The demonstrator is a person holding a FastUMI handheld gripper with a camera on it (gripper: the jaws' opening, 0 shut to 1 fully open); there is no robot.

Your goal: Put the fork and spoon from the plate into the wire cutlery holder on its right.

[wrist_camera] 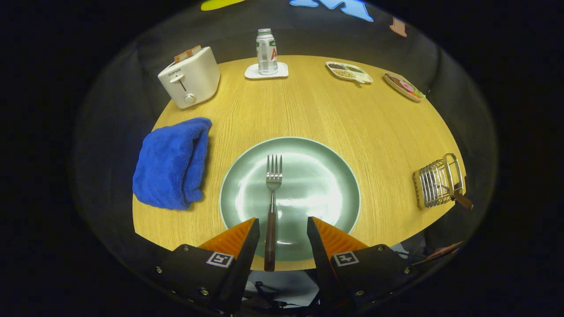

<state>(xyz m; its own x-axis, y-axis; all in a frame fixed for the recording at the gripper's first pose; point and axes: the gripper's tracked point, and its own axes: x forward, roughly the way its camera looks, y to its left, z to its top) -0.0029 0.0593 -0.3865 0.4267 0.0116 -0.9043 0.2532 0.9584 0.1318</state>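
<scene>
The tongs (282, 229) are spread wide and grasp nothing; the fork's (272, 207) dark handle lies between the orange fingers (235, 235), closer to the left one, tines pointing away; the fork rests on the green plate (326, 158) on the wooden tabletop (308, 110); the wire cutlery holder (436, 182) stands well apart to the right, a dark-handled utensil (460, 200) inside it; a blue towel (172, 163) lies left of the plate.

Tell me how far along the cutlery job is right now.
Likely done: a brown handle already pokes out of the wire cutlery holder, probably the spoon. In hand: the open gripper straddles the wooden-handled metal fork lying on the pale green round plate, not yet gripped. Left: grip the fork and move it to the holder.
</scene>
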